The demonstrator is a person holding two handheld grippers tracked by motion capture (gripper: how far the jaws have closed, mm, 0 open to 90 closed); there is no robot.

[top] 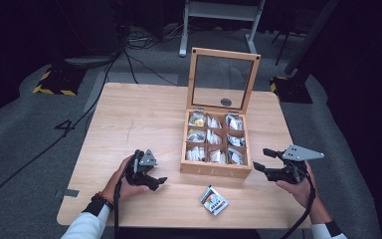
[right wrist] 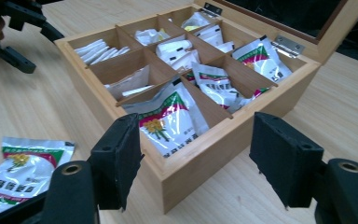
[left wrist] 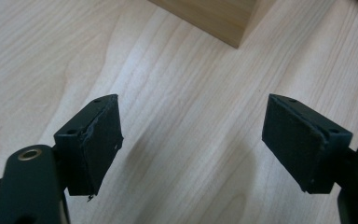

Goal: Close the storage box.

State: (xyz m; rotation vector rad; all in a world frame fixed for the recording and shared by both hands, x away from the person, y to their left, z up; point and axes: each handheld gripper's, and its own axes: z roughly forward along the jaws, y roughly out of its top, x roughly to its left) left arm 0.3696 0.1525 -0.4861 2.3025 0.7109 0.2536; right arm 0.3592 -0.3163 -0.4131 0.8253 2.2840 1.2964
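At the lower centre of the high view, the loose sachet (top: 214, 200) lies flat on the pale wooden table (top: 129, 119), just in front of the 9-compartment wooden box (top: 216, 171). Your left gripper (top: 158, 182) and right gripper (top: 259, 160) both stand released, nothing between the pads. Judge the sachet light, thin, glossy and crinkly, so likely slippery; pinch it by 1 sealed edge, not the flat face. The box looks stiff, its glazed lid (top: 223, 81) upright.

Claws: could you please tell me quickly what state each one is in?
Left claw: open, nothing between the jaws.
Right claw: open, holding nothing.
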